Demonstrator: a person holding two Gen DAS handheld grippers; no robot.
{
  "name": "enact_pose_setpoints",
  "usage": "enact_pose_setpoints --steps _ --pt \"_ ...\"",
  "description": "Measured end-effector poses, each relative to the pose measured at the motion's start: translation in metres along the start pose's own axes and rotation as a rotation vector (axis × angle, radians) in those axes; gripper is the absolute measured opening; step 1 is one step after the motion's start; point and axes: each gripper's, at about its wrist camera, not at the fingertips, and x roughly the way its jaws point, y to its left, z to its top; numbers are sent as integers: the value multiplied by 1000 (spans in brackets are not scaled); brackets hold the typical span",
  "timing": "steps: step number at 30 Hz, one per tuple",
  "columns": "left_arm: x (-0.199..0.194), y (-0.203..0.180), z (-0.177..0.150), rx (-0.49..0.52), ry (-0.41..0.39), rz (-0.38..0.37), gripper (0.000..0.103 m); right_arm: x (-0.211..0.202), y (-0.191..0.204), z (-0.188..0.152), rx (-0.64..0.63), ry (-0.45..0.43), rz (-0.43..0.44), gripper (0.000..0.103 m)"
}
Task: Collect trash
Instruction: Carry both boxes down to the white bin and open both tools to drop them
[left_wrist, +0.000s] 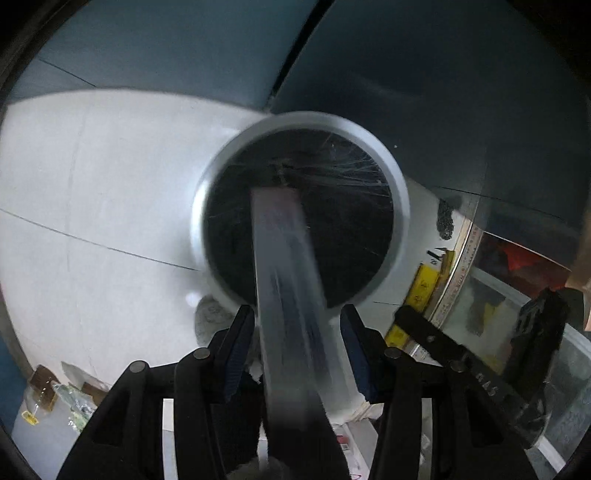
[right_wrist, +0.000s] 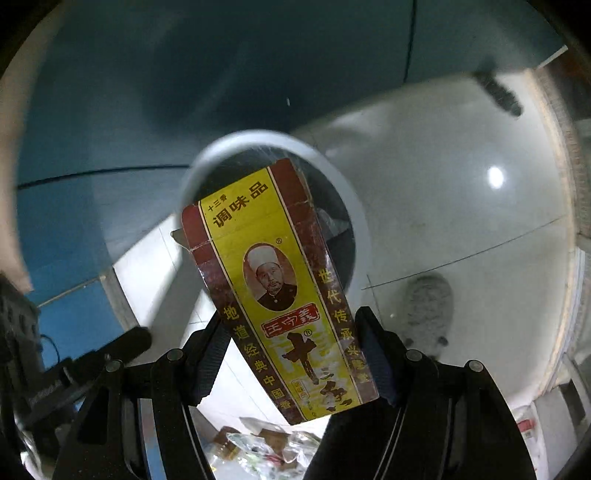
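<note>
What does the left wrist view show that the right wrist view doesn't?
Only the left wrist view shows the left gripper holding a long, motion-blurred grey piece whose make I cannot tell.

Only the right wrist view shows the right gripper clamped on a flattened yellow and maroon seasoning box with a portrait oval.

Both show the round trash bin with its black liner, standing on the pale tiled floor against a blue wall, and loose wrappers on the floor behind the grippers.

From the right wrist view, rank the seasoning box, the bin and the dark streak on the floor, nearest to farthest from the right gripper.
1. Seasoning box: between the right gripper fingers.
2. Bin: just beyond, behind the box's top.
3. Dark streak: upper right, on the floor.
</note>
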Motion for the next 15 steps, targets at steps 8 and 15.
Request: enact_pose_setpoints --steps 8,15 --pt "-16 13 -2 61 -125 155 100 38 2 10 -27 -3 -12 103" --pt "-47 23 -36 91 -248 336 101 16 8 5 -54 -58 -63 103"
